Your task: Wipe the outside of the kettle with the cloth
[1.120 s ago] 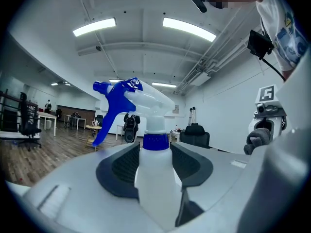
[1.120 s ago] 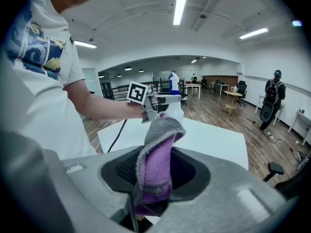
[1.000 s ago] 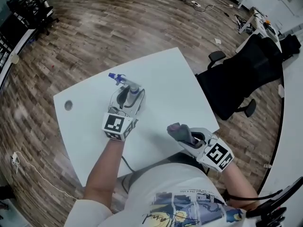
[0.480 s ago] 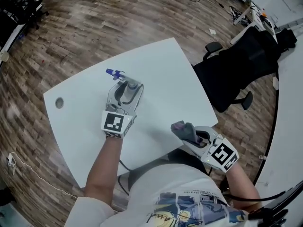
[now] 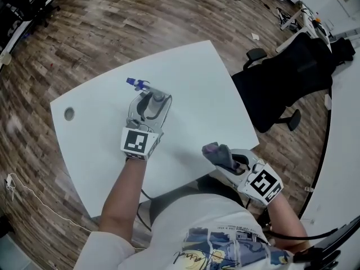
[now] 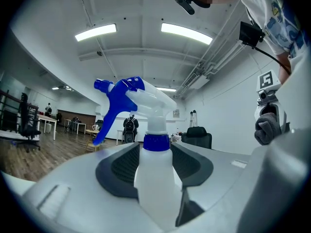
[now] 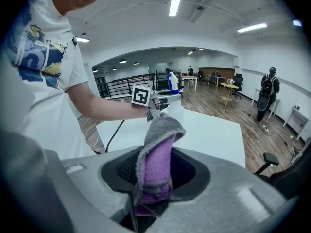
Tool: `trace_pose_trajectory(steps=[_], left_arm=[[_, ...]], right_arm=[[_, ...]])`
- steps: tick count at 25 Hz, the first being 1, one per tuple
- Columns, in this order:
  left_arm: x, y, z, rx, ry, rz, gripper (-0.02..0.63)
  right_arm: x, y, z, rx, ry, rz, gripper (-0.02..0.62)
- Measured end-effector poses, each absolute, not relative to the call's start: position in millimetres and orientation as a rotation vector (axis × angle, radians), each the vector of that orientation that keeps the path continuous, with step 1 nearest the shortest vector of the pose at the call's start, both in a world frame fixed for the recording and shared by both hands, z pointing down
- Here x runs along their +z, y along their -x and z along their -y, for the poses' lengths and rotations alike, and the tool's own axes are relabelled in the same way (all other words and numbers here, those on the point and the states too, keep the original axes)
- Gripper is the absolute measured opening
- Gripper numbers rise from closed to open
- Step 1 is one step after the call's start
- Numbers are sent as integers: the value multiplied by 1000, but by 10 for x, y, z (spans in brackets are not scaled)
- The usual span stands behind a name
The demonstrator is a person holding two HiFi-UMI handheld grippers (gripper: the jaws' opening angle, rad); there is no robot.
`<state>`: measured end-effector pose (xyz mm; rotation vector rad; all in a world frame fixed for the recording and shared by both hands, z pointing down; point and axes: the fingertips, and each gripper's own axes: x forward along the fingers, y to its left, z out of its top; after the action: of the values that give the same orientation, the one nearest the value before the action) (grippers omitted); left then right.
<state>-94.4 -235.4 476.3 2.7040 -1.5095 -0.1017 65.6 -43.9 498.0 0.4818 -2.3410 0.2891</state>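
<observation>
My left gripper is shut on a white spray bottle with a blue trigger, held upright over the white table. In the left gripper view the bottle fills the gap, and both dark pads press its sides. My right gripper hangs off the table's near edge, shut on a folded purple and grey cloth. In the right gripper view the cloth sticks up from between the jaws, with the bottle far behind it. No kettle shows in any view.
A round cable hole sits near the table's left edge. A black office chair stands to the right on the wooden floor. Cables lie on the floor at the lower left.
Both grippers keep their grips and stay in much the same place. Only the head view has shifted a little.
</observation>
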Motion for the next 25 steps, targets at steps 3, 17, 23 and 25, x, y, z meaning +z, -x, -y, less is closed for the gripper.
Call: trace_pose_trajectory(steps=[3, 17, 23, 25], left_arm=[[4759, 962, 2346, -86, -2681, 1537, 207], [5047, 1009, 2080, 130, -2584, 1657, 261], [5030, 1096, 1788, 193, -2469, 1736, 261], [4997, 1091, 1633, 210, -2433, 1749, 252]], right_arm=[[4961, -644, 405, 281, -467, 2351, 140], [4877, -711, 415, 229, -355, 2454, 140], [4869, -679, 602, 205, -291, 2522, 140], [4857, -651, 646, 156, -272, 2542, 140]])
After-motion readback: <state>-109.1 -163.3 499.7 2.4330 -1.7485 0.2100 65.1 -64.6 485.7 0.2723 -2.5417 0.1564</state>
